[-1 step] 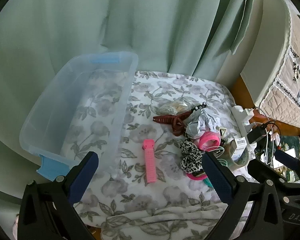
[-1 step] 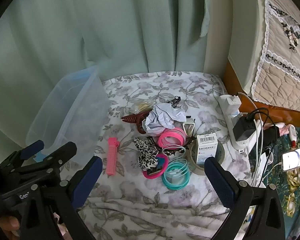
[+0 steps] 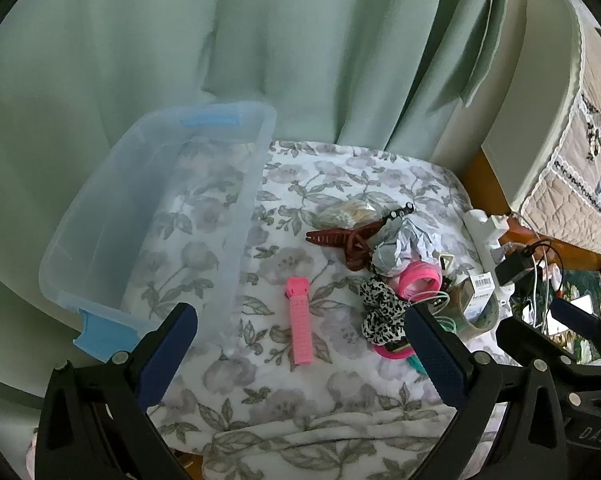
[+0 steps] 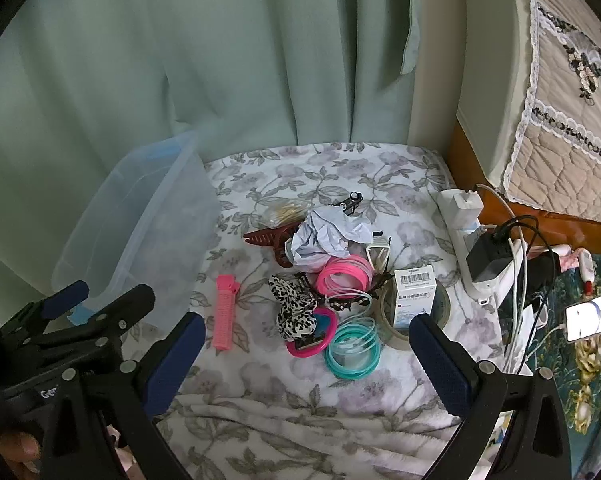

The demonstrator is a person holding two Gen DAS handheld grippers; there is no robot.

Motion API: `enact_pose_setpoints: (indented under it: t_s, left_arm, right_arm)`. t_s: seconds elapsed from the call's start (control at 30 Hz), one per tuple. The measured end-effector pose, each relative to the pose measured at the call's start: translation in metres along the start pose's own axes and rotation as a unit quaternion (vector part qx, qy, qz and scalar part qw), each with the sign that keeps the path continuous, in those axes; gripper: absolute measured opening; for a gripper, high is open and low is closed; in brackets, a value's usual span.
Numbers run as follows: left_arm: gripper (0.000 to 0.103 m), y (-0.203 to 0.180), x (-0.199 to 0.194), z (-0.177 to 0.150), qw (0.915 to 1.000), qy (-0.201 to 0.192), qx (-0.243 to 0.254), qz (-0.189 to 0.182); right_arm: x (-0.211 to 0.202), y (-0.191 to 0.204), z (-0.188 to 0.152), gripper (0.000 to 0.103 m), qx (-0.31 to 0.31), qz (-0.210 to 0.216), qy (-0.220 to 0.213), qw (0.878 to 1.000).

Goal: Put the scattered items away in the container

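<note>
A clear plastic bin (image 3: 252,184) with blue handles stands empty at the left of the floral blanket (image 3: 300,392). To its right lies a pink hair roller (image 3: 300,328), alone. Further right is a heap: brown claw clip (image 3: 340,240), crumpled paper (image 4: 328,236), pink bangles (image 4: 344,276), leopard scrunchie (image 4: 292,304), teal bangles (image 4: 352,348) and a small white box (image 4: 414,296) on a tape roll (image 4: 388,320). My left gripper (image 3: 300,310) hangs open above the roller. My right gripper (image 4: 306,320) is open above the heap, holding nothing.
A green curtain (image 3: 260,60) hangs close behind the bin and blanket. At the right edge sit a white power strip (image 4: 464,220) with plugs and cables, and a lit phone (image 4: 592,316). A quilt-covered unit (image 4: 560,100) rises beyond them.
</note>
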State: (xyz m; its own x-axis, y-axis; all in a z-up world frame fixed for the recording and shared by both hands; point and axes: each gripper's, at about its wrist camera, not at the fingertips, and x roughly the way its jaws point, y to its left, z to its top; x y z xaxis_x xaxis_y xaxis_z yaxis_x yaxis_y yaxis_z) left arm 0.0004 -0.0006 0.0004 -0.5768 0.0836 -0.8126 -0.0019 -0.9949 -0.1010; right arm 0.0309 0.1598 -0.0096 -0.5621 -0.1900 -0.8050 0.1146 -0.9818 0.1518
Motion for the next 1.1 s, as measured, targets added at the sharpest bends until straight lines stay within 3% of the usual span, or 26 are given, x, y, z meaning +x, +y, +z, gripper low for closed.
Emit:
enact_pose_setpoints:
  t_s: [0.27, 0.47, 1.1]
  left_arm:
    - [0.103, 0.005, -0.003, -0.012, 0.9998, -0.019, 0.003, -0.009]
    - [0.103, -0.001, -0.002, -0.002, 1.0, -0.006, 0.006, -0.005]
    - [0.103, -0.002, -0.008, -0.008, 0.9997, -0.022, 0.01, 0.0]
  right_arm:
    - [-0.006, -0.001, -0.005, 0.103, -0.001, 0.006, -0.009, 1.0]
    - [-0.007, 0.001, -0.004, 0.103, 0.0, 0.011, -0.011, 1.0]
    - [-0.011, 0.005, -0.005, 0.103, -0.002, 0.007, -0.022, 1.0]
